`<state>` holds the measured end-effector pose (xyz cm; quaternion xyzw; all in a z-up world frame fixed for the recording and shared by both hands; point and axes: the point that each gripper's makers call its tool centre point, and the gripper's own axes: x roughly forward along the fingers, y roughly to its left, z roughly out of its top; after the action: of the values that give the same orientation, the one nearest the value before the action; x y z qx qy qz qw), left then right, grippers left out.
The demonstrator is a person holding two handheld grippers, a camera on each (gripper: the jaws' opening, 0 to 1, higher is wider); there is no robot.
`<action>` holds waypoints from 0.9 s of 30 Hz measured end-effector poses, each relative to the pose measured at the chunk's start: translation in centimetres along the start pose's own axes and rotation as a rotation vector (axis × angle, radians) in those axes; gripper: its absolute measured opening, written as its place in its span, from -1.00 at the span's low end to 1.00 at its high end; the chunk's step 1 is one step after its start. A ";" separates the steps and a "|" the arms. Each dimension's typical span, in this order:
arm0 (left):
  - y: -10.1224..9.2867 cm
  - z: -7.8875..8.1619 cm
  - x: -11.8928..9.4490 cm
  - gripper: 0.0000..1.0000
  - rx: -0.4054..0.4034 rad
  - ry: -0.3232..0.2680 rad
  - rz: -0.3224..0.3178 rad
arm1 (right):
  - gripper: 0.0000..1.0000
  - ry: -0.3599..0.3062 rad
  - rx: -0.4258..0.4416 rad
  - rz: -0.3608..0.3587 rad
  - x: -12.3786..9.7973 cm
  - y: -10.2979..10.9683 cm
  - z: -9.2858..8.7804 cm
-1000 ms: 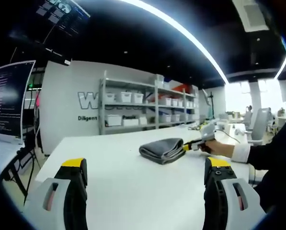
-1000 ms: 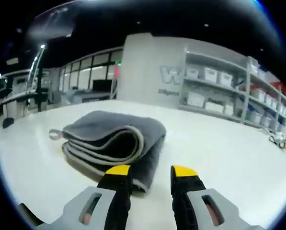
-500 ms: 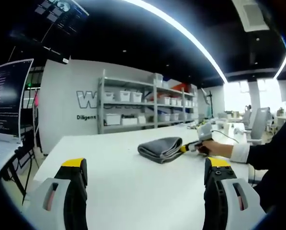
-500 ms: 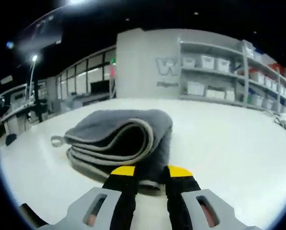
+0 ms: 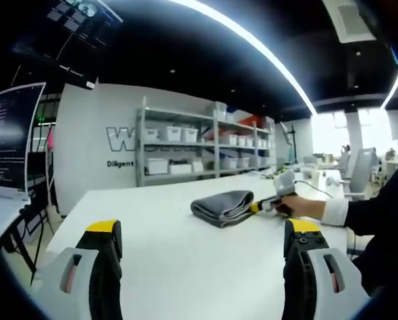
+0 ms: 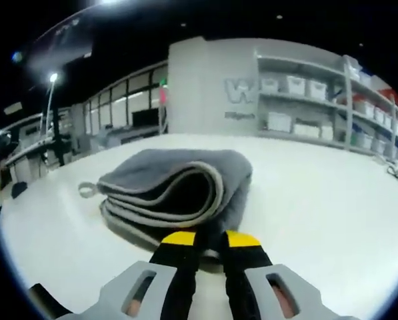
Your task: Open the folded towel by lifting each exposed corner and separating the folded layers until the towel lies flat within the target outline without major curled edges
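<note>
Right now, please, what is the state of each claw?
Left claw: open, jaws wide apart, holding nothing.
Right claw: jaws nearly closed at the towel edge; a grip on it cannot be told.

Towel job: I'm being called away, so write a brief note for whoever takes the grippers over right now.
Right gripper: jaws nearly closed at the near edge of the gray towel; whether they pinch a layer cannot be told.
Left gripper: open, jaws wide, held back from the towel over the white table.
The towel is folded in several layers, hanging loop on its far side.
Done: nothing unfolded.
Left: lift each corner, separate the layers, lay it flat.
</note>
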<state>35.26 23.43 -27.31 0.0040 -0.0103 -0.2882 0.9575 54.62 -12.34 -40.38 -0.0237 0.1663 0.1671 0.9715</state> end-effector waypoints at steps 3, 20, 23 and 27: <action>0.2 0.2 -0.2 0.95 0.003 -0.013 0.007 | -0.89 -0.002 -0.016 0.007 0.0 0.1 0.0; 0.3 0.4 -0.5 0.88 0.016 -0.021 0.006 | -0.96 -0.013 -0.076 0.089 0.1 1.6 0.2; 0.4 0.3 -0.4 0.86 0.016 -0.019 0.005 | -0.97 -0.015 -0.086 0.108 0.1 2.1 0.2; 0.2 0.0 0.0 0.82 0.025 -0.008 -0.003 | -0.97 -0.013 -0.105 0.143 0.2 3.2 0.3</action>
<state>35.35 23.58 -27.29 0.0147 -0.0179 -0.2893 0.9569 53.78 -9.21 -40.11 -0.0616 0.1522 0.2448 0.9556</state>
